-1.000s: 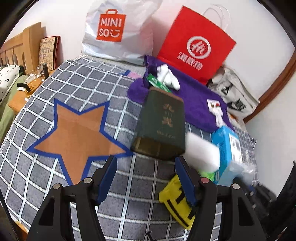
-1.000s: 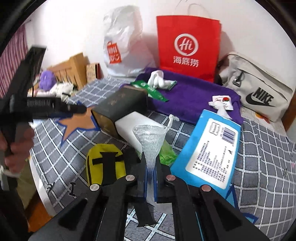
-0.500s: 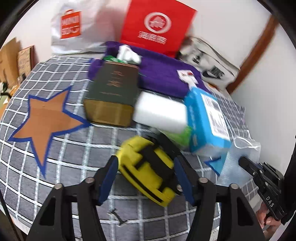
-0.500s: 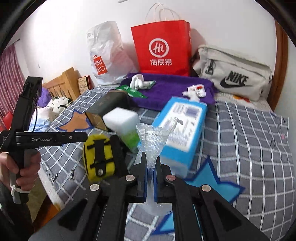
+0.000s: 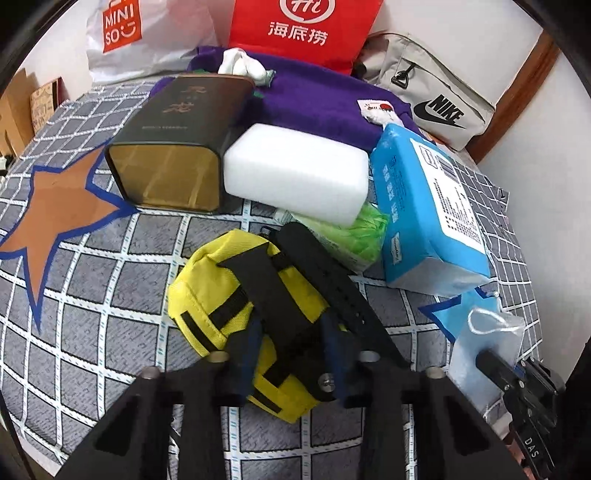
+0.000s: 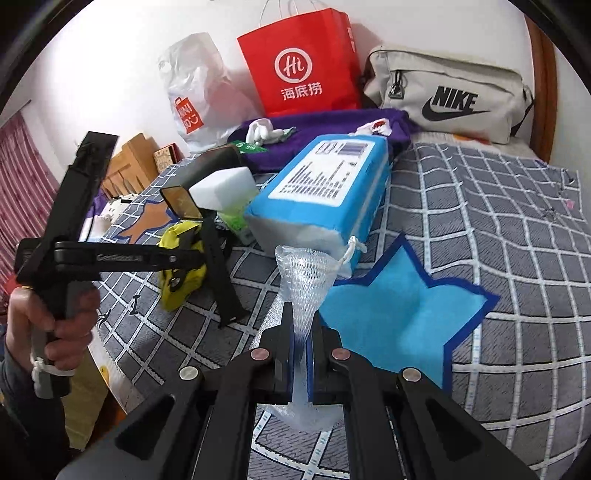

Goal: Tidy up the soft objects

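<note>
One yellow pouch (image 5: pixel 236 306) lies on the checked bed (image 5: pixel 110 332), and the left tool (image 5: pixel 291 354) pinches it at its near end. The right tool (image 6: pixel 299 354) is pressed together on one white mesh bag (image 6: pixel 306 273), held above the blue star (image 6: pixel 399 314). Behind stand one white foam block (image 5: pixel 299 177), one blue tissue pack (image 5: pixel 424 206), one dark tin (image 5: pixel 177 144) lying on its side, and three bags: white (image 5: pixel 122 33), red (image 5: pixel 303 26), grey (image 5: pixel 432 92). What the bags hold cannot be told.

"MINISO" is printed on white plastic bag (image 5: pixel 147 40) | "Hi 海底捞" on red paper bag (image 6: pixel 301 70) | "NIKE" on beige bag (image 6: pixel 454 96) | "DAS" on right gripper (image 5: pixel 532 448)
</note>
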`<control>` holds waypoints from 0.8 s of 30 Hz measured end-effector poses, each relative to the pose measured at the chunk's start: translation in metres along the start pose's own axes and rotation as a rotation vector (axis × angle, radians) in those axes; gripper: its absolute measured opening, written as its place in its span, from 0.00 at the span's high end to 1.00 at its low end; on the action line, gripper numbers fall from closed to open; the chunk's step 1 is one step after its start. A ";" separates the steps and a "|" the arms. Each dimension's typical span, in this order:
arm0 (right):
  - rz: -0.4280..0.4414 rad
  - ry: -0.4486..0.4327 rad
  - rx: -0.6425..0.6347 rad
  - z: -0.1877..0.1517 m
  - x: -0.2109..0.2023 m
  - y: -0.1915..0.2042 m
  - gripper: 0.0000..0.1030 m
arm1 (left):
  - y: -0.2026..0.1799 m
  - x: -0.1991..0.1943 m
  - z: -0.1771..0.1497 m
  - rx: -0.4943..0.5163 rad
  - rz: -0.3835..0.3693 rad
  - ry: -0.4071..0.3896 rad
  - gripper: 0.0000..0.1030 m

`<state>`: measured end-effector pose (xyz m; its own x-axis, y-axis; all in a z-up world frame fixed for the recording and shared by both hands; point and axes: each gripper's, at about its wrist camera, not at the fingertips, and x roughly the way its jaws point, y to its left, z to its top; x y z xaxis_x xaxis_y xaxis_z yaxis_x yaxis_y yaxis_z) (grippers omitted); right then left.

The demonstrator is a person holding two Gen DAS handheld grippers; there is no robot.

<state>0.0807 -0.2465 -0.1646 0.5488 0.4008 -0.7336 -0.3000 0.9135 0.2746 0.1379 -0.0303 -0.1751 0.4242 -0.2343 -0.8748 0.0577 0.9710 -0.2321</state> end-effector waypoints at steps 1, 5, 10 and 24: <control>0.004 0.002 -0.005 -0.001 0.001 0.000 0.95 | 0.000 -0.002 0.000 0.012 -0.006 0.001 0.88; 0.014 0.007 -0.007 -0.004 0.004 -0.002 0.95 | 0.002 -0.004 0.003 0.020 0.022 0.003 0.93; 0.019 0.019 0.021 -0.006 0.013 -0.011 0.95 | 0.005 0.002 0.006 -0.010 0.010 0.001 0.92; 0.058 0.012 0.068 0.001 0.010 -0.016 0.98 | 0.005 -0.027 0.011 0.027 -0.031 -0.066 0.96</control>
<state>0.0919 -0.2568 -0.1752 0.5226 0.4522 -0.7227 -0.2768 0.8918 0.3578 0.1370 -0.0186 -0.1480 0.4806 -0.2612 -0.8371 0.0959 0.9645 -0.2459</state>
